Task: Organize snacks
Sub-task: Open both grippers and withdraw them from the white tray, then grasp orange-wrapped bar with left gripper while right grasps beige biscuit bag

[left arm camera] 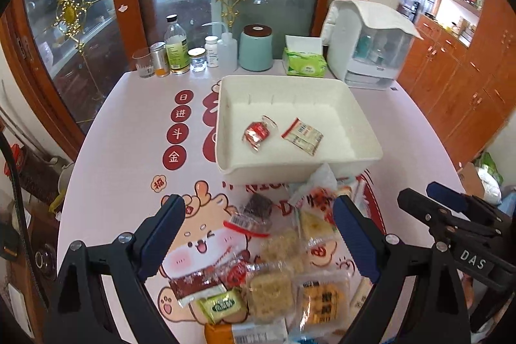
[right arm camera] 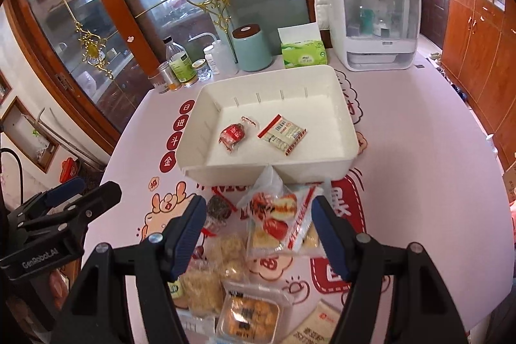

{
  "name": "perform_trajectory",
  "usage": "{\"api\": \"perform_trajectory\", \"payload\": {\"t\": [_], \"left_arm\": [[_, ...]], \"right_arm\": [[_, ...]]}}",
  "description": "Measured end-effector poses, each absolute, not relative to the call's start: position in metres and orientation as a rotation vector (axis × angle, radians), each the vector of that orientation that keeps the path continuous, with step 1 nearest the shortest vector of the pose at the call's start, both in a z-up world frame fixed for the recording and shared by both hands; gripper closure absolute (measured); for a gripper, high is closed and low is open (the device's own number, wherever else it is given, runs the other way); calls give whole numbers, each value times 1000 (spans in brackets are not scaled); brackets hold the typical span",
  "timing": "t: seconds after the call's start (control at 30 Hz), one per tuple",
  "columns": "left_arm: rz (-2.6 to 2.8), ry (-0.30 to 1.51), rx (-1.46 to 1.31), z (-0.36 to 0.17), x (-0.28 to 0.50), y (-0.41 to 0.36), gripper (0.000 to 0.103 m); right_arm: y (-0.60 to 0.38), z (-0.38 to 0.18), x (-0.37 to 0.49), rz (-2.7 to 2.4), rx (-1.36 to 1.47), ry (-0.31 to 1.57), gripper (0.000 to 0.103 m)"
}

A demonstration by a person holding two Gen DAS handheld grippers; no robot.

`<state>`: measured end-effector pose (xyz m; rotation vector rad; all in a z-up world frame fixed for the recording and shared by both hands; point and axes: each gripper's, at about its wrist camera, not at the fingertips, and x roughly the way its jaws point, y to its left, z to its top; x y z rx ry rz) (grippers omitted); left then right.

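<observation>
Inspector: Left gripper (left arm camera: pixel 258 234) hangs over the snack pile (left arm camera: pixel 274 266), jaws spread wide, nothing between the pads. Confirm?

Clerk: Confirmed. Its blue pads stand clear of every packet. Right gripper (right arm camera: pixel 261 234) is likewise released; a clear bag of red-and-yellow snacks (right arm camera: pixel 277 221) lies on the table between its fingers, but the pads do not press on it.

Inspector: Location of the tray?

Clerk: White tray (right arm camera: pixel 206 131) sits mid-table, at twelve o'clock from both grippers. Inside lie two items: a red packet (right arm camera: pixel 233 134) and, at its three o'clock, a white packet (right arm camera: pixel 282 134) with red edging. They lie near each other, not touching.

Inspector: Remaining stock?

Clerk: Pile rests on the printed tablecloth (right arm camera: pixel 419 182), at six o'clock from the tray, its far edge just beside the tray's near wall. Noted within it: a green packet (left arm camera: pixel 221 305), pale noodle-like blocks (left arm camera: pixel 269 289), and an orange-yellow biscuit pack (right arm camera: pixel 250 316).

Inspector: Background items?

Clerk: At twelve o'clock beyond the tray: a teal canister (left arm camera: pixel 256 49), a tissue box (left arm camera: pixel 304 62), several bottles (left arm camera: pixel 176 49), and a white appliance (right arm camera: pixel 375 21) at one o'clock.
</observation>
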<state>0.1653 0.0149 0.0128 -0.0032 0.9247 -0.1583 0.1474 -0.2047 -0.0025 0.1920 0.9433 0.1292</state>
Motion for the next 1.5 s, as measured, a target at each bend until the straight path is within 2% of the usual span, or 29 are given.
{"api": "perform_trajectory", "payload": {"t": [0.3,0.57,0.97,1.5], "left_arm": [[-246,895,61,14,116,8,11],[-290,923,115,-12,88,2,11],[-335,1009,148,-69,74,9,11],[-405,1118,254,-160,49,45,11]], "right_arm": [[-209,6,97,77,210,913,35],[-212,-11,57,16,195,942,35],[-246,-58,16,-57,256,1040,35],[-268,-159,4,-135,345,1274,35]]}}
